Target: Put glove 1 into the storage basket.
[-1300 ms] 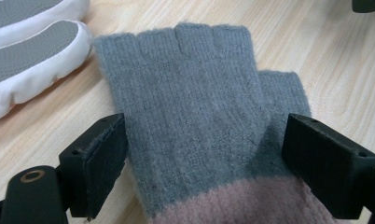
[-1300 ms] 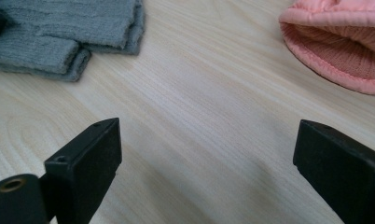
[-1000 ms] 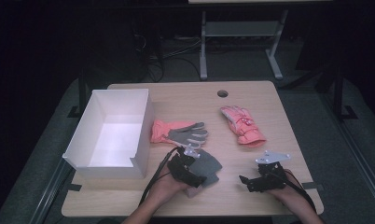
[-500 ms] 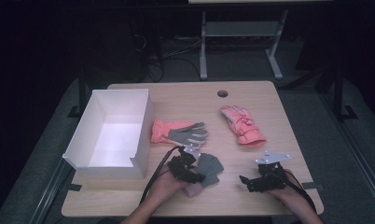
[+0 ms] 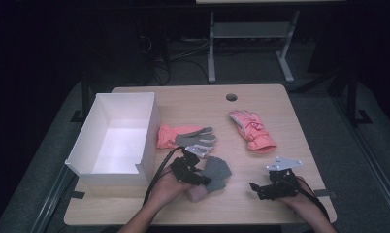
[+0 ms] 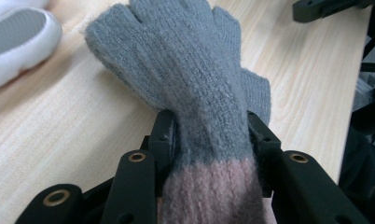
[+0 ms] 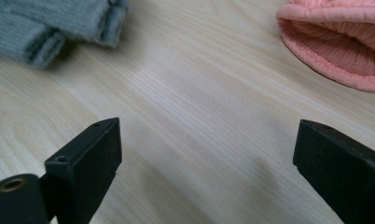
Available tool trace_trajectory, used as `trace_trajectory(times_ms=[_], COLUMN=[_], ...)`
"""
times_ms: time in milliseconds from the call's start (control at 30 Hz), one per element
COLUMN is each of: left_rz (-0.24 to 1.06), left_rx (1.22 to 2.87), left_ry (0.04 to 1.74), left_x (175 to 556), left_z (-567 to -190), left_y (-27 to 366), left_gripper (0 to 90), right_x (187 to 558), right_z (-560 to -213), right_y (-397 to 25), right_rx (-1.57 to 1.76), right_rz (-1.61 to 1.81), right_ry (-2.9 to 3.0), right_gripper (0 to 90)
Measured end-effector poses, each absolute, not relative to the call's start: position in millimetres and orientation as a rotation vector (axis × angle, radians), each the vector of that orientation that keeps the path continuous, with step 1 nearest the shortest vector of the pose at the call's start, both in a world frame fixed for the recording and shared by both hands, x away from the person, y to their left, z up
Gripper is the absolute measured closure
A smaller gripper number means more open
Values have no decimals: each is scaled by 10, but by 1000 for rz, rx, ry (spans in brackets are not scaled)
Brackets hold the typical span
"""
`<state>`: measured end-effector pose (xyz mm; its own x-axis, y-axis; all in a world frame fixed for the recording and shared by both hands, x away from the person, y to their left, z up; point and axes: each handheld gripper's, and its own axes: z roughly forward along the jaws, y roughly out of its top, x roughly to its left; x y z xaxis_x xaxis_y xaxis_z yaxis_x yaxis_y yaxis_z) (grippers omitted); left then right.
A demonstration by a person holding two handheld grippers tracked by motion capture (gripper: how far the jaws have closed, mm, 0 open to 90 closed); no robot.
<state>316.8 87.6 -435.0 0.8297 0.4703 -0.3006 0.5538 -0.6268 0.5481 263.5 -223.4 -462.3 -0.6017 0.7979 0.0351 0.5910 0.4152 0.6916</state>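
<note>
Left gripper [image 5: 195, 175] clamped on the grey knit glove [image 5: 216, 172] at the join of its grey hand and pink cuff, near the front edge of the table [image 5: 280, 97], just right of the white box [image 5: 113, 141]; glove fingers lie on the wood. Right gripper [image 5: 255, 188] rests near the front right corner, jaws spread wide over bare wood, holding nothing. A pink glove [image 5: 253, 130] lies behind it

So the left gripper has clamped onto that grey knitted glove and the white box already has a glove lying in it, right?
Partly. The left gripper does clamp the grey knitted glove, but the high view shows nothing inside the white box; the other gloves lie on the table.
</note>
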Motion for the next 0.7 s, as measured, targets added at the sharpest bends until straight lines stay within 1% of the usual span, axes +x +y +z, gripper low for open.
trace_trajectory(times_ms=[167,433,700], left_rz=[-174,-188,-170], left_rx=[2338,2328,2303], left_ry=[747,749,754], left_x=[3200,3248,3319], left_z=[-4202,-4081,-3810], left_y=[873,916,967], left_gripper=[618,618,618], right_x=[2636,2636,2639], right_z=[-4623,-4632,-4636], right_y=[-2226,-2224,-2220], right_rx=[1192,1201,1185], right_rz=[975,977,978], right_ry=[2374,2380,2388], right_gripper=[75,75,76])
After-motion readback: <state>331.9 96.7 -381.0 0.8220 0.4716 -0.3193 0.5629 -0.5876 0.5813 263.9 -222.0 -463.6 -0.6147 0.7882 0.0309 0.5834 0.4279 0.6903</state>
